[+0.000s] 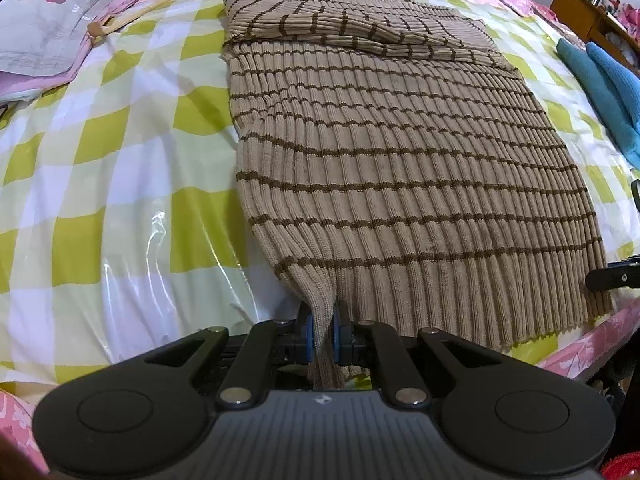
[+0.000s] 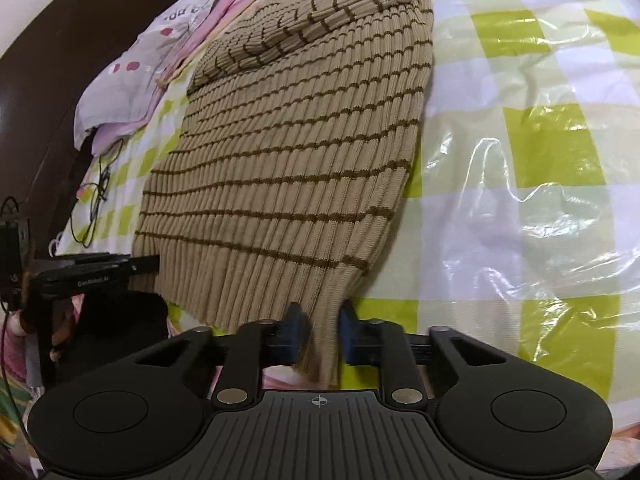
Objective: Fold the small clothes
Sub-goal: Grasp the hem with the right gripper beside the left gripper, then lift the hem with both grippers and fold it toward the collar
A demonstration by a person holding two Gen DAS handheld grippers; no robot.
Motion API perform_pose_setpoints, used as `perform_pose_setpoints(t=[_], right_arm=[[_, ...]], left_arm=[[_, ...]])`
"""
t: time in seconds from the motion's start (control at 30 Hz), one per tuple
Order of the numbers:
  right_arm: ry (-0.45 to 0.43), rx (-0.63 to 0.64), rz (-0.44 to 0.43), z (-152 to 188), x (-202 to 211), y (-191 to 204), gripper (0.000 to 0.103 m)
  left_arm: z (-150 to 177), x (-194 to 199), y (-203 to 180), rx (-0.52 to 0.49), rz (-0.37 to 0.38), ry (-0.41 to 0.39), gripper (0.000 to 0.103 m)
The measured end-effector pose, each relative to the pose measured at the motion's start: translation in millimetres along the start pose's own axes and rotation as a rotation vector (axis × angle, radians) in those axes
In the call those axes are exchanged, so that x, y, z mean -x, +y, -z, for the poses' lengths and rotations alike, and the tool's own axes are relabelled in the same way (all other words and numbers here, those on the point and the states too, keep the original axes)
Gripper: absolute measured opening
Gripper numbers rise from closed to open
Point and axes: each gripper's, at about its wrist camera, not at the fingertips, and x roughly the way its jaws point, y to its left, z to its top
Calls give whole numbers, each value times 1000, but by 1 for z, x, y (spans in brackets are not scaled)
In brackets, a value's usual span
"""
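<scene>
Bed surface covered by a checked sheet [image 1: 120, 168] in lime green, white and pale lilac, overlaid with glossy clear plastic that reflects the room light in bright streaks at the near side. Pink floral bedding [image 1: 592, 344] borders the near edge. At the far left, a grey pillow [image 1: 44, 20] with red spots lies on pink striped fabric. At the far right, a wooden shelf unit [image 1: 592, 12]. A dark wooden headboard [image 2: 52, 52] and black cables [image 2: 96, 196] occupy the left of the right wrist view.

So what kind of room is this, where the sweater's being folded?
Most likely a bedroom: the striped sweater lies on a bed with a green checked cover, a pillow beside it, and a wooden headboard behind.
</scene>
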Motion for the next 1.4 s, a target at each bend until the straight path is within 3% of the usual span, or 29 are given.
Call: perform_pose_setpoints(t=[0.13, 0.37, 0.57, 0.93, 1.4], right_arm=[[-49, -68, -87, -1, 8, -5, 8], [-171, -109, -212, -14, 26, 0, 8], [-265, -130, -262, -34, 37, 4, 8], [-406, -142, -282, -78, 50, 7, 8], [-543, -131, -234, -151, 52, 0, 8]], left_arm=[[-1, 2, 1, 5, 9, -11, 15], [-12, 13, 6, 44, 32, -75, 15], [-28, 22, 12, 78, 54, -143, 15], [-66, 27, 28, 131, 61, -257, 15], [-136, 11, 51, 190, 51, -374, 15]])
